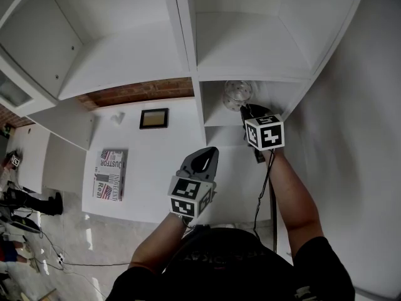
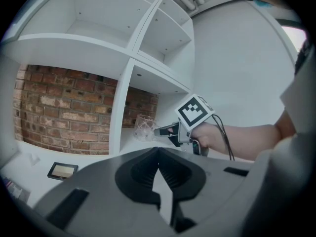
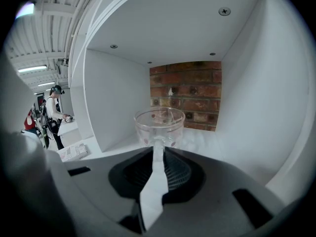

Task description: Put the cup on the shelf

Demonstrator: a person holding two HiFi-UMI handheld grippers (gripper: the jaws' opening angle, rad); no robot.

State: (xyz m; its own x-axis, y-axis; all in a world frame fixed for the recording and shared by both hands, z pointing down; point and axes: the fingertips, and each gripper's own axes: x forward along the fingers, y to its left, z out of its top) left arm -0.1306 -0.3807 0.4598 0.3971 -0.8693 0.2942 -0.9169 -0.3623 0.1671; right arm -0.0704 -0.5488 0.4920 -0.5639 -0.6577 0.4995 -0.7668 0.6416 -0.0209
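A clear glass cup [image 3: 159, 123] stands upright inside the lower right compartment of the white shelf [image 3: 207, 144], in front of the brick back wall. My right gripper [image 3: 157, 146] reaches into that compartment, its jaws shut on the cup's near wall. From above, the cup [image 1: 238, 93] shows just beyond the right gripper [image 1: 246, 110]. The left gripper view has the cup [image 2: 142, 128] at the right gripper's tips [image 2: 159, 131]. My left gripper [image 1: 210, 152] hangs lower and further back, outside the shelf, shut and holding nothing [image 2: 158, 150].
A small framed picture [image 1: 153, 118] and a printed paper [image 1: 109, 174] lie on the white counter [image 1: 156, 155] left of the compartment. A divider wall [image 3: 106, 98] bounds the compartment's left side. A cable [image 1: 264, 187] trails from the right gripper. A person [image 3: 54, 113] stands far off.
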